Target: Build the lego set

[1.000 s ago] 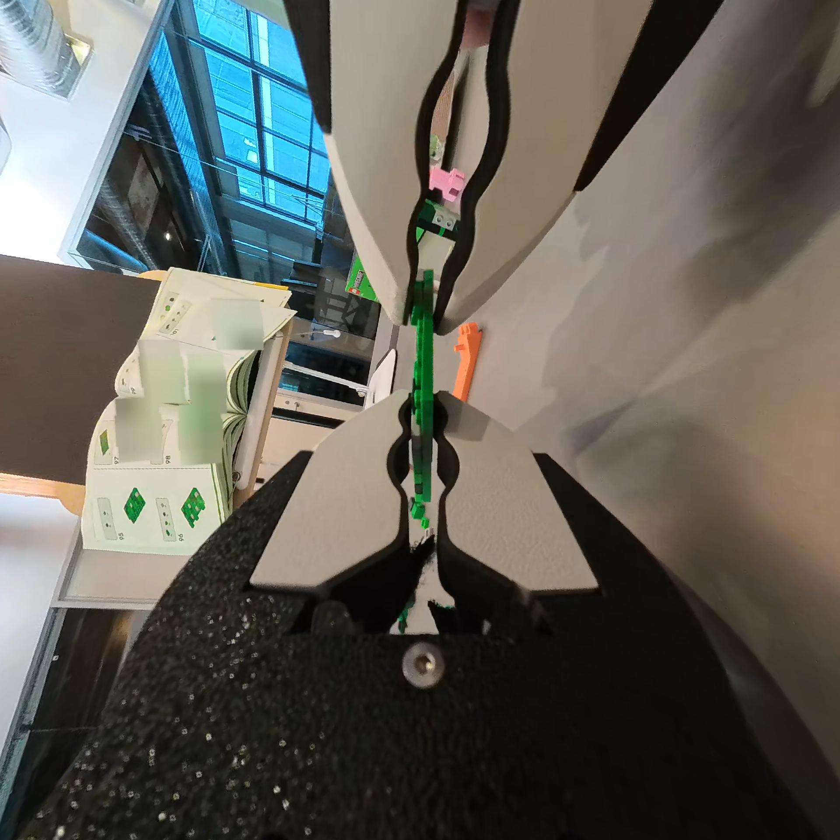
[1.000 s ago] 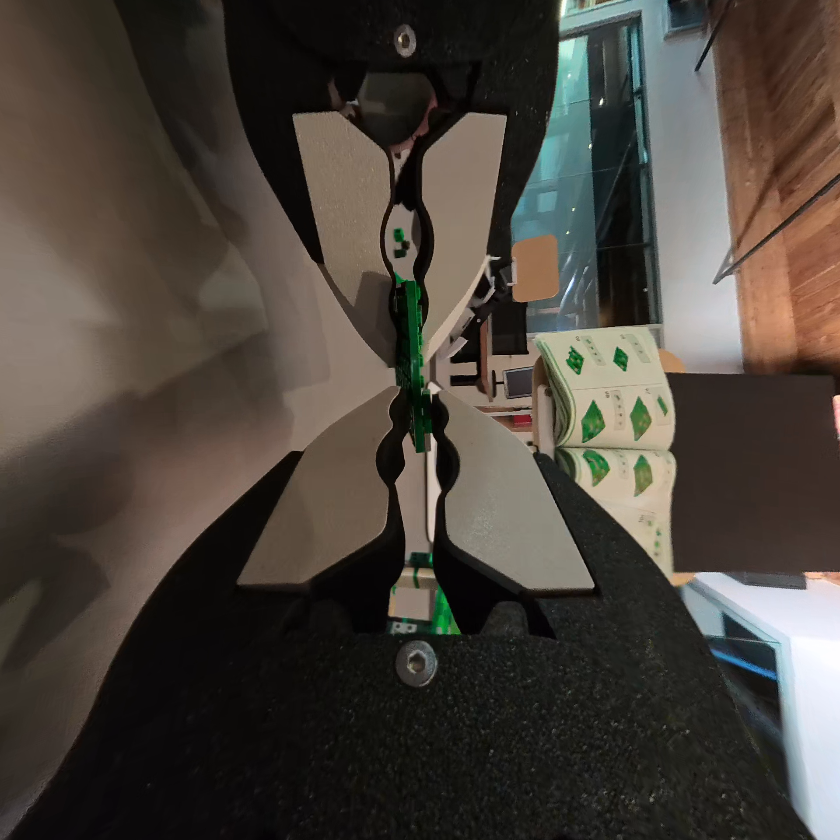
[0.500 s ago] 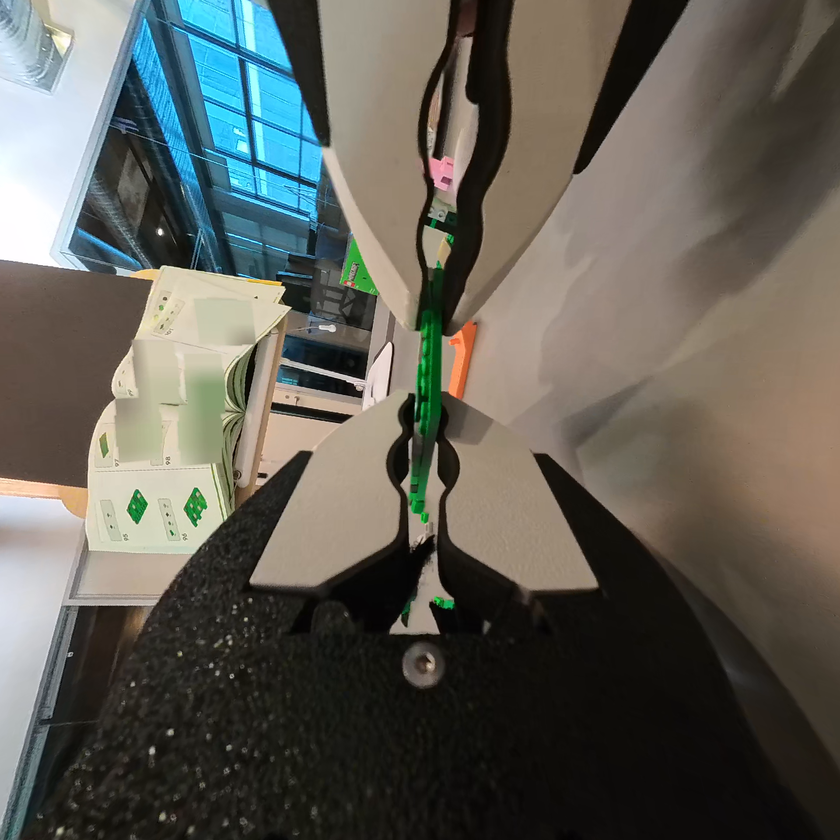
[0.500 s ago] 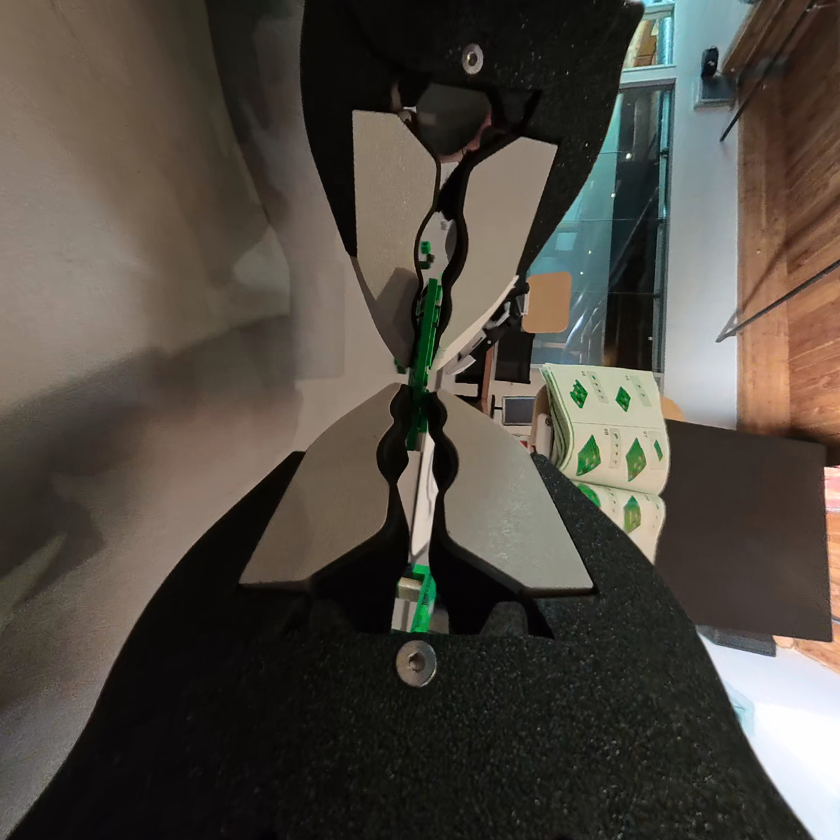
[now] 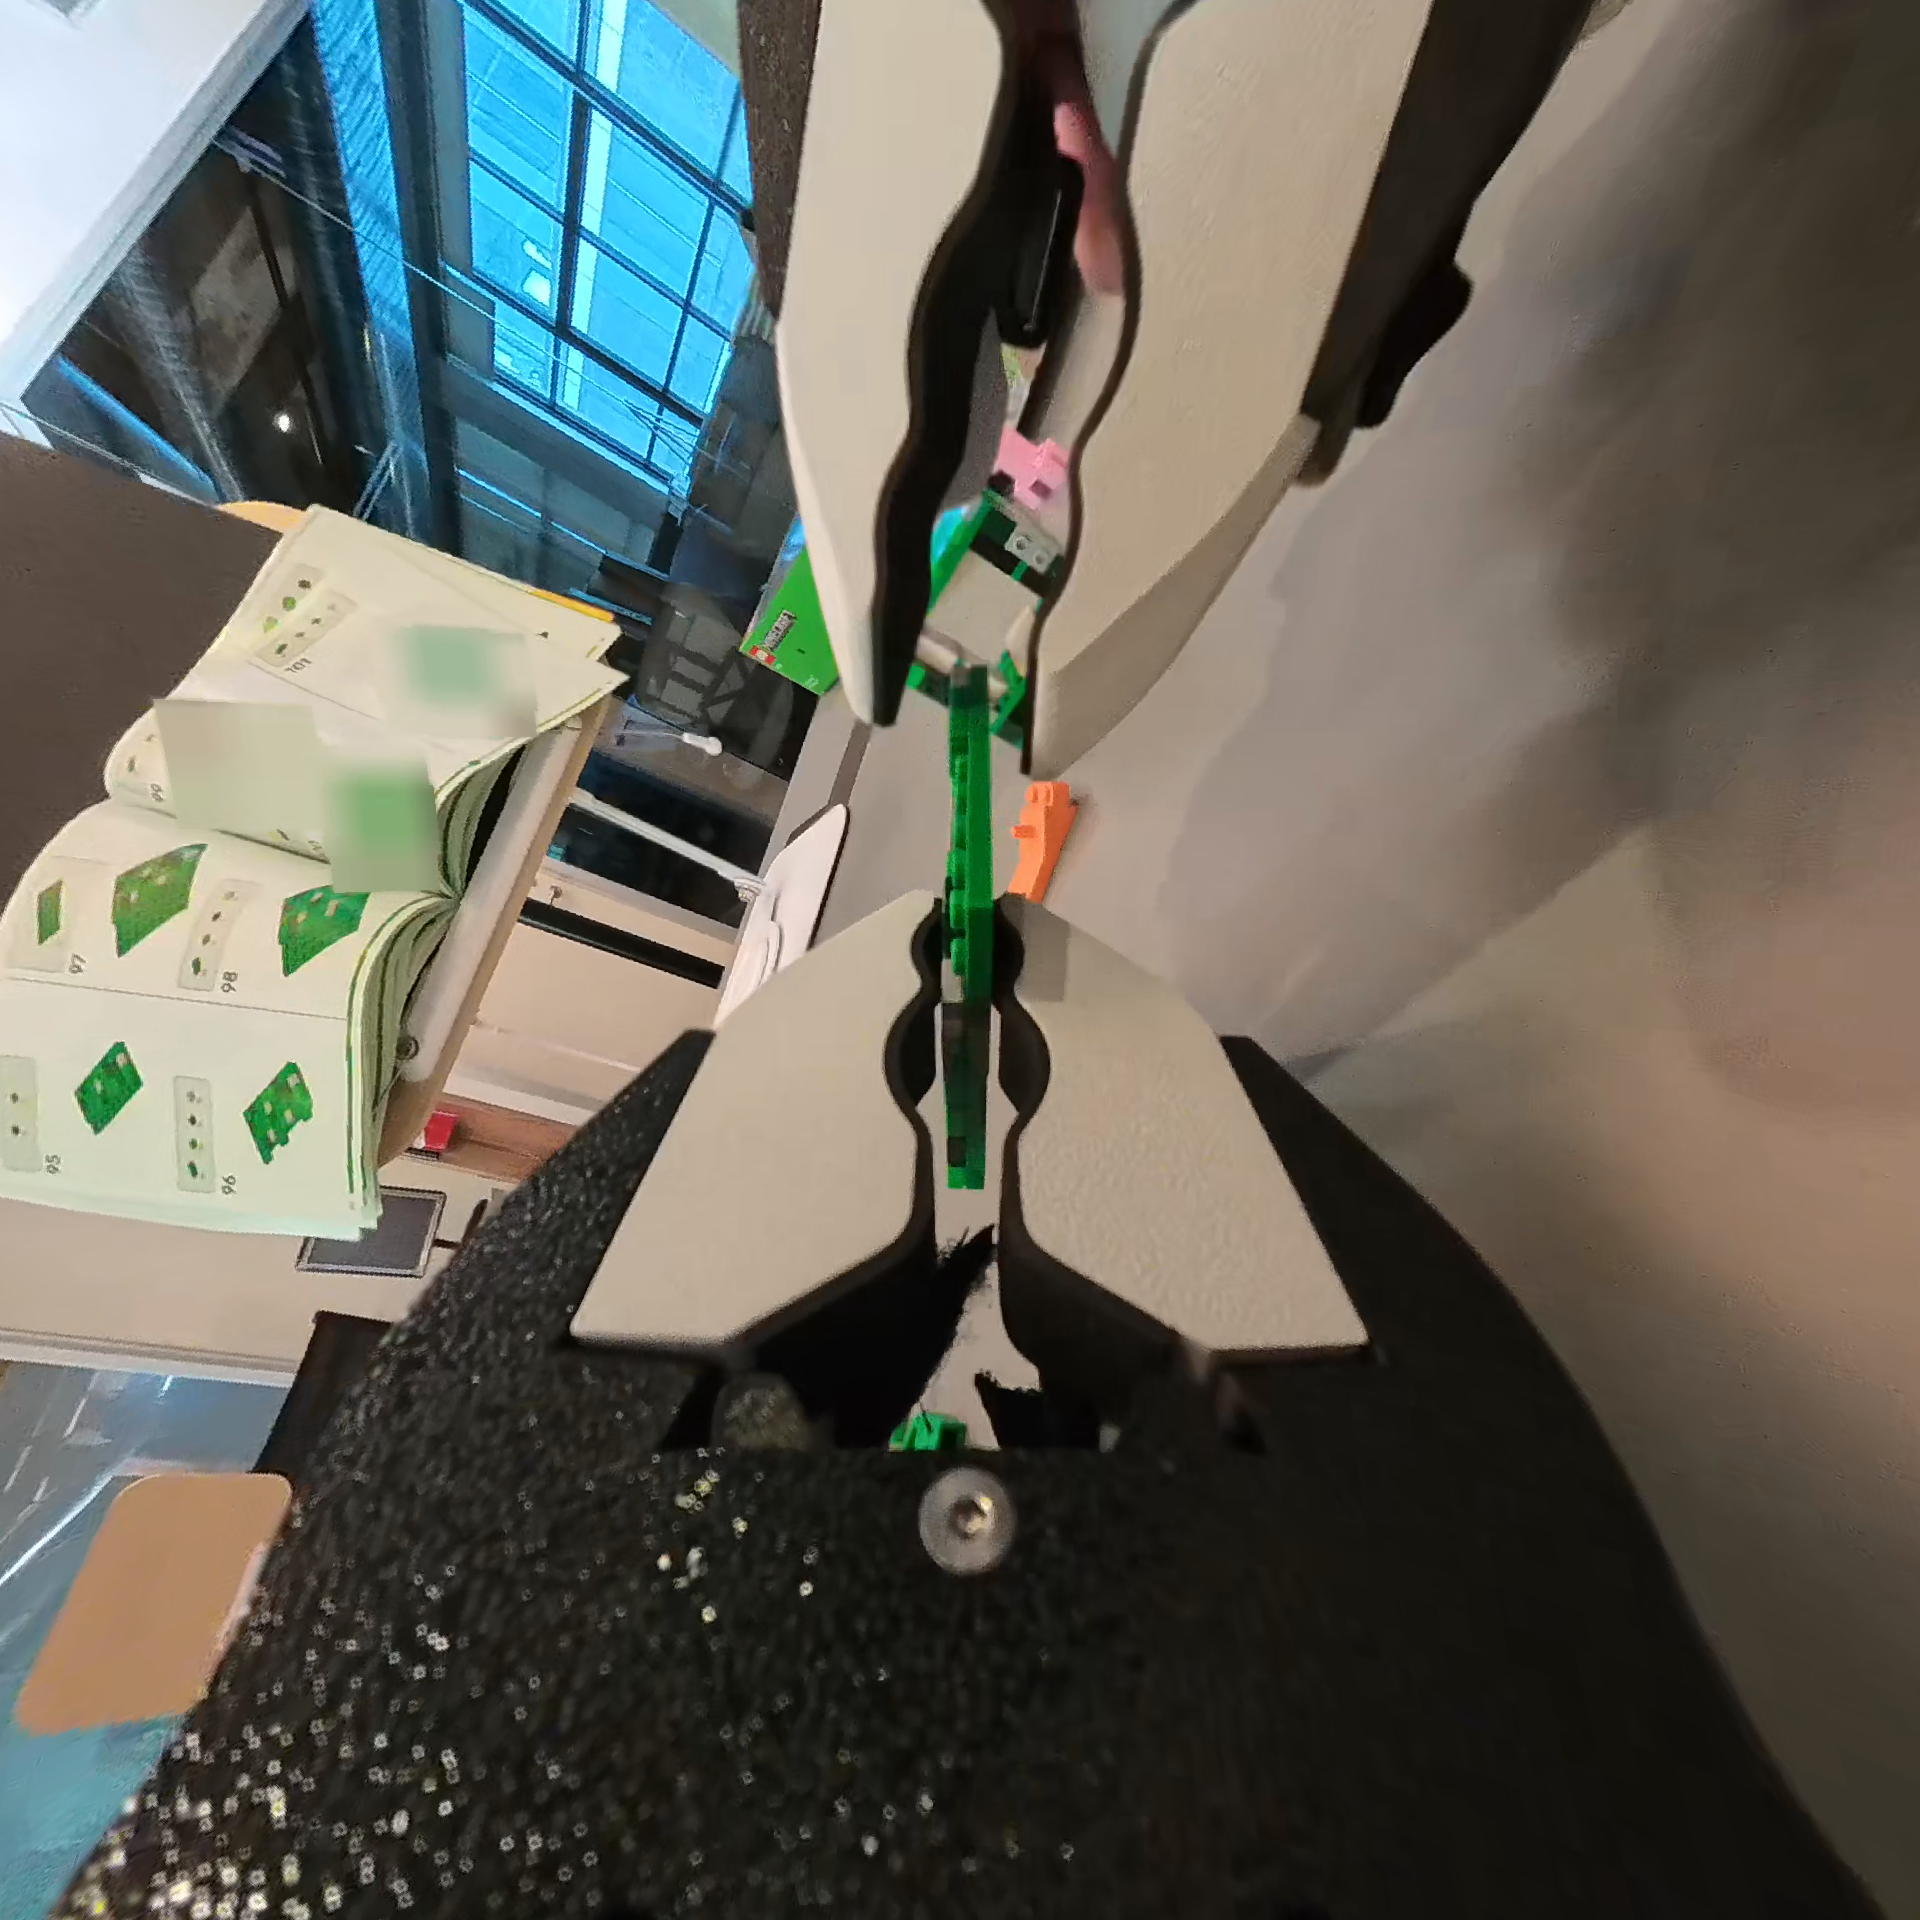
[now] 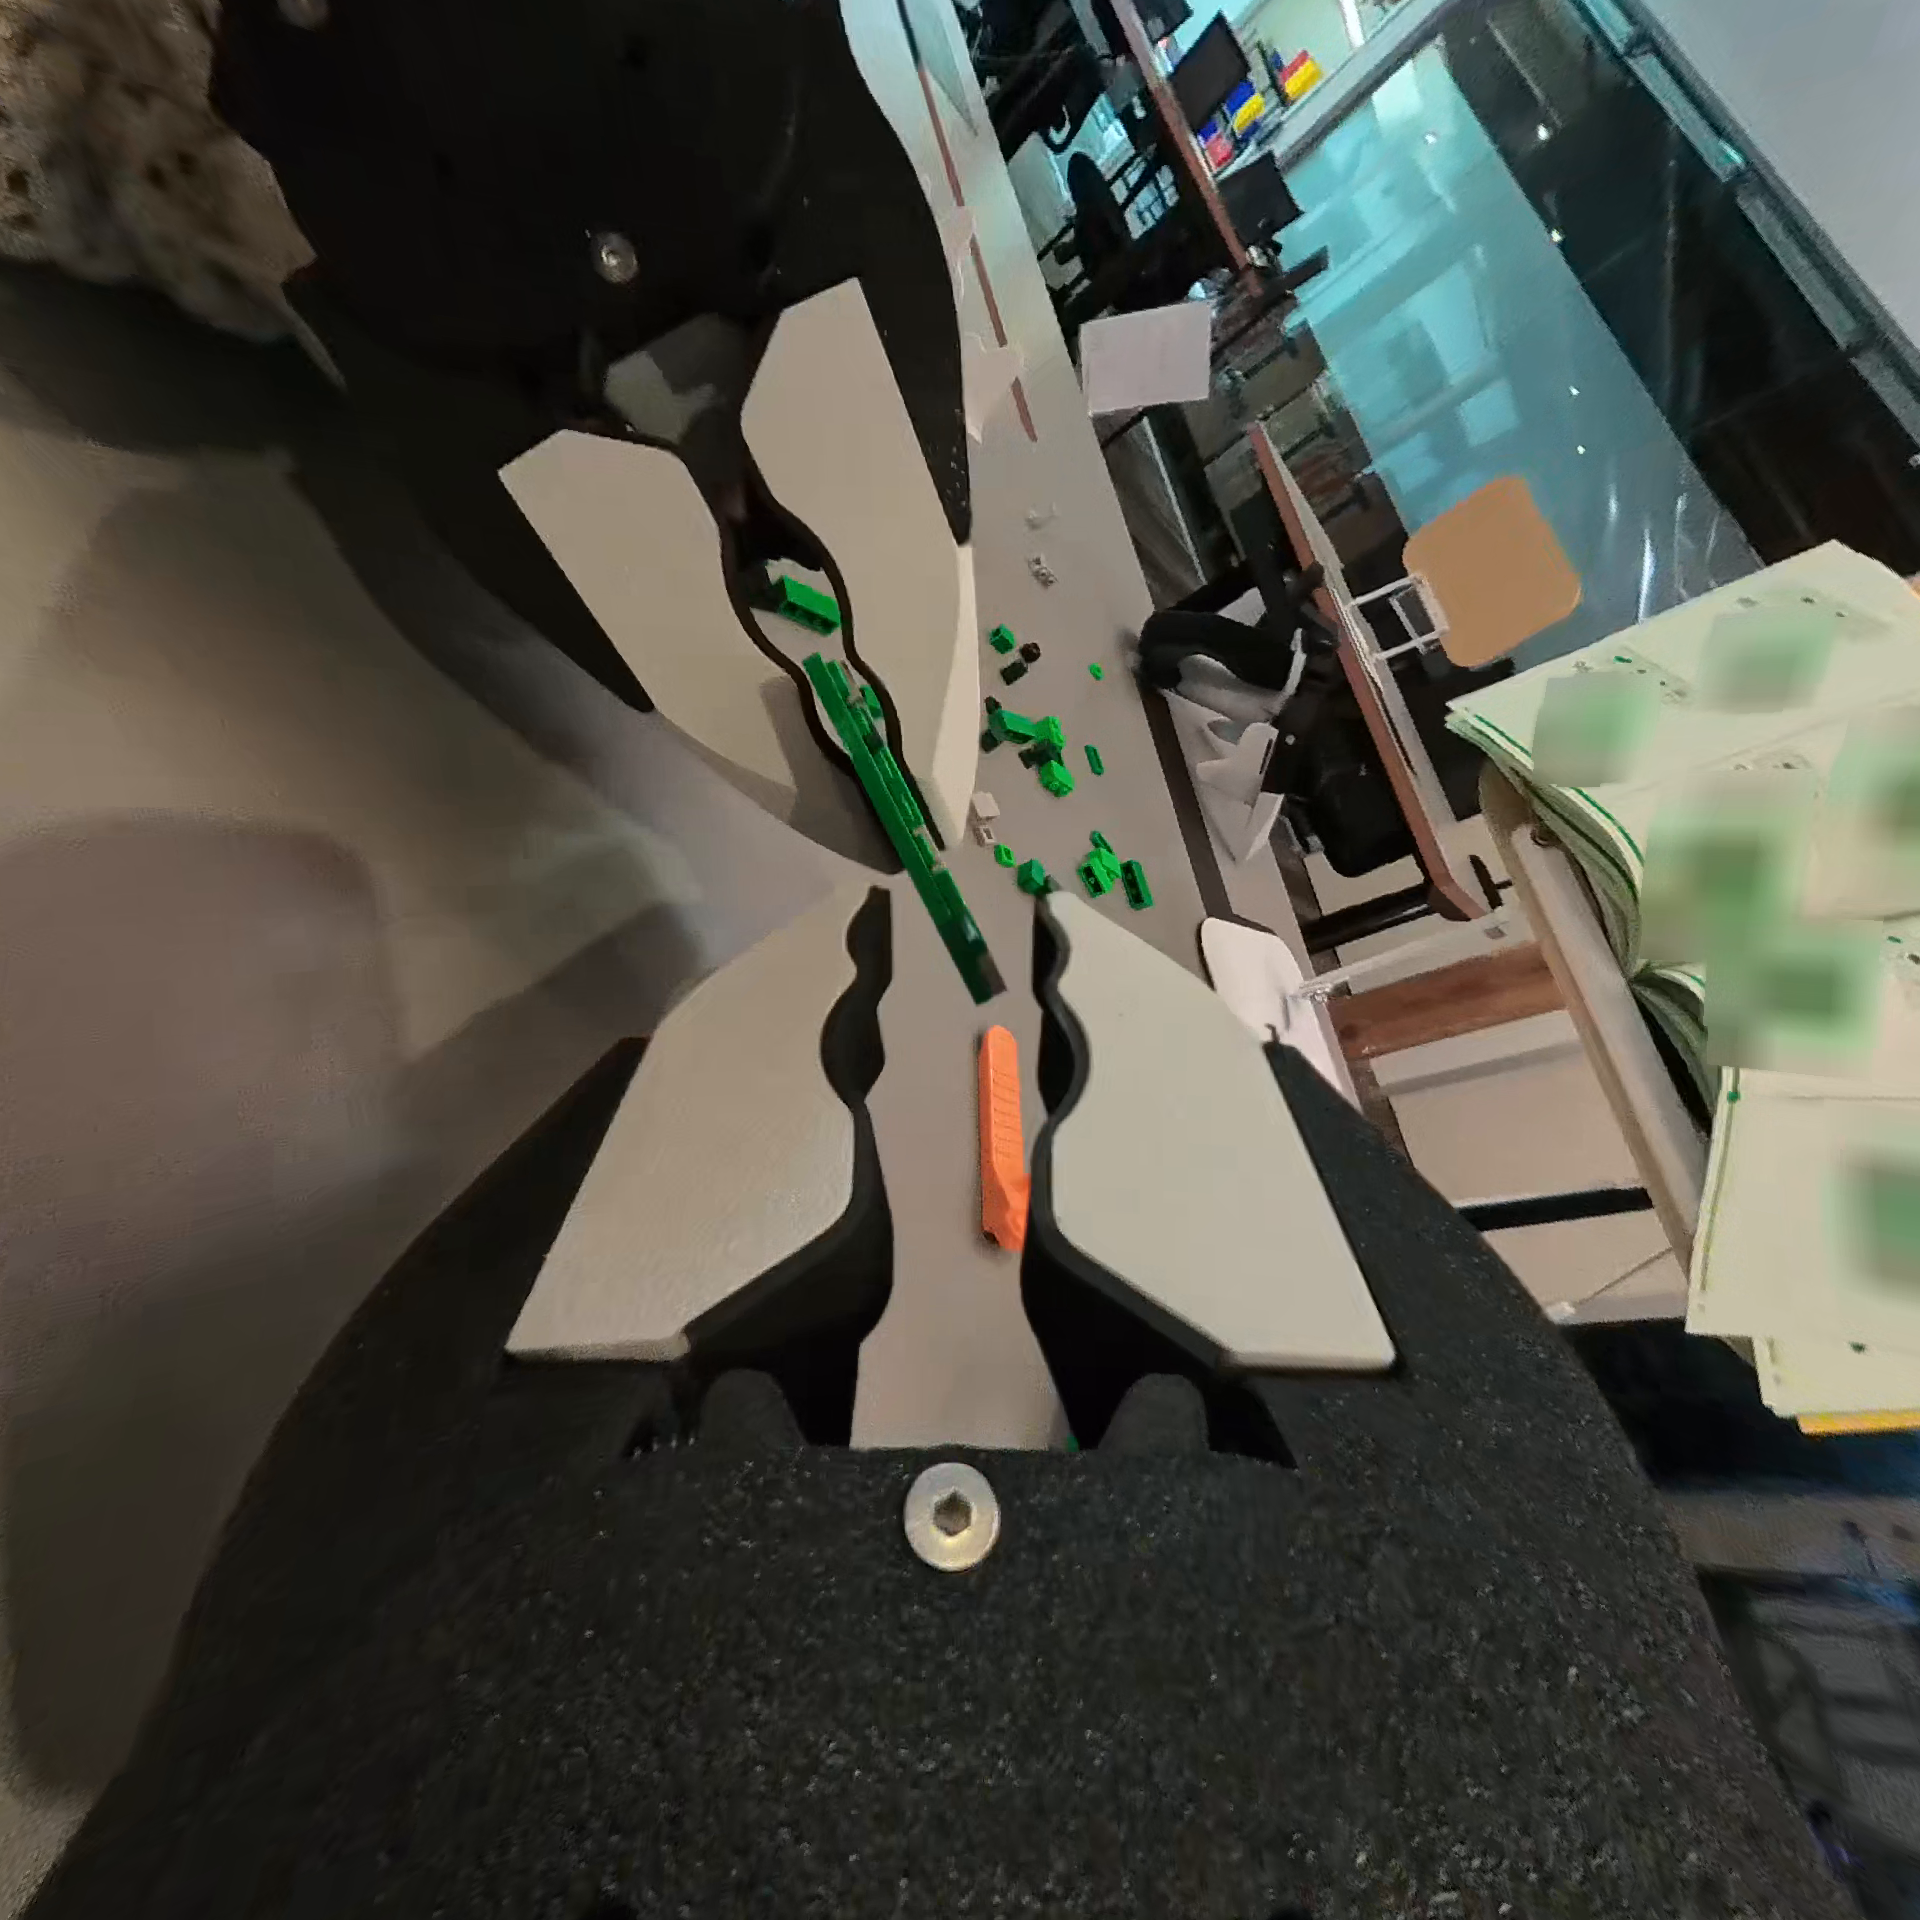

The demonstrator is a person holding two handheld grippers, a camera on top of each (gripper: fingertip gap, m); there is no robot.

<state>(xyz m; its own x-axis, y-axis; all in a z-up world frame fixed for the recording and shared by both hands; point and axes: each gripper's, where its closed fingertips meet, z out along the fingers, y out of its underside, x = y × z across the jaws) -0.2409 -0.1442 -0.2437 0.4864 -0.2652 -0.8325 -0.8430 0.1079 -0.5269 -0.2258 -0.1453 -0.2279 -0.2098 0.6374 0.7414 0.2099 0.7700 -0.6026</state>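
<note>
Left gripper (image 5: 968, 914) clenched on the edge of a flat green lego plate assembly (image 5: 968, 831), held edge-on above the grey counter (image 5: 1558, 727). Right gripper (image 6: 961, 914) released, fingers (image 6: 1164, 1122) spread either side of the plate's free end. Beyond: orange plastic brick separator (image 6: 1003, 1132) lying on the counter, then scattered loose green bricks (image 6: 1039, 748).

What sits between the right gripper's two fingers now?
Only bare grey table and the orange brick separator lying on it; the green plate ends just beyond, in the right wrist view.
</note>
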